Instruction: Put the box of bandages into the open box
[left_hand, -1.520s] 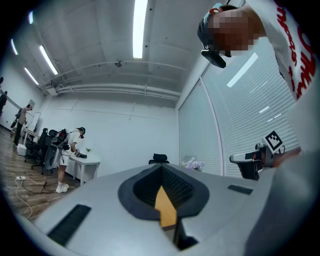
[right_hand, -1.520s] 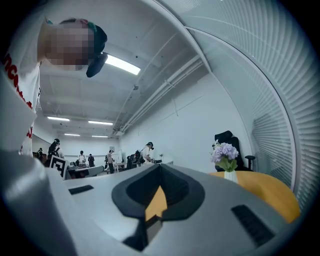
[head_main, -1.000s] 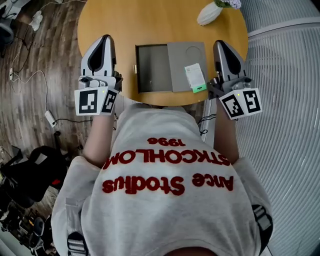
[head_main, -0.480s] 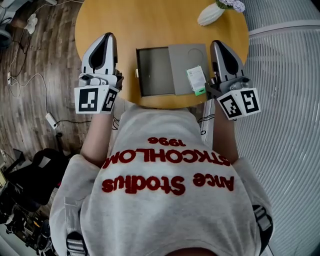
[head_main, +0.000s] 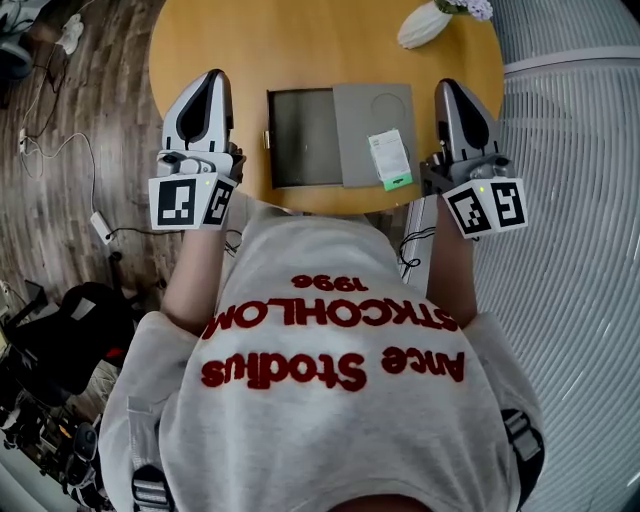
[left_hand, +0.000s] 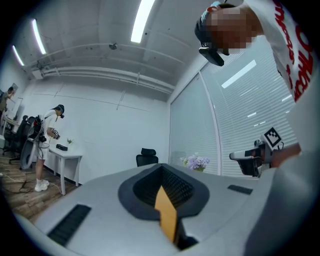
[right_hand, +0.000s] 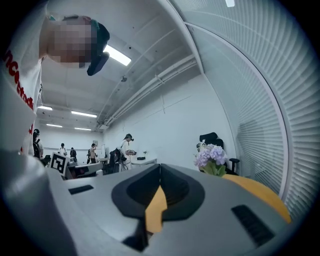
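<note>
While scanning from the far left: brown plank floor (head_main: 90, 130) with loose white cables (head_main: 50, 150), well out to the left of the left gripper's fingers (left_hand: 90, 200).

Next, grey-and-white left gripper (head_main: 213, 74), black-and-white marker cube (head_main: 190, 200) at its near end, pointing away from the person over the left edge of the round honey-coloured wooden bench (head_main: 320, 40). Fingers pressed together at the tips, gripping nothing. Cannot tell whether touching the bench.

To the right of those fingers, lying flat on the bench between the two grippers: shallow grey open box (head_main: 303, 138), dark empty compartment on the side nearer the left fingers, flat grey lid (head_main: 372, 110) folded out towards the right fingers.

On that lid, outside the compartment and just left of the right gripper's fingers: small white cardboard box of bandages (head_main: 389, 158) with a green end, lying flat, green end at the near edge of the lid.

Then grey-and-white right gripper (head_main: 446, 84) with its own marker cube (head_main: 485, 207), pointing away over the bench's right edge. Fingers shut tight, tips meeting, holding nothing; apart from the box of bandages.

Beyond the right fingers and slightly to their left, near the bench's far rim: white vase of pale purple flowers (head_main: 425, 22).
</note>
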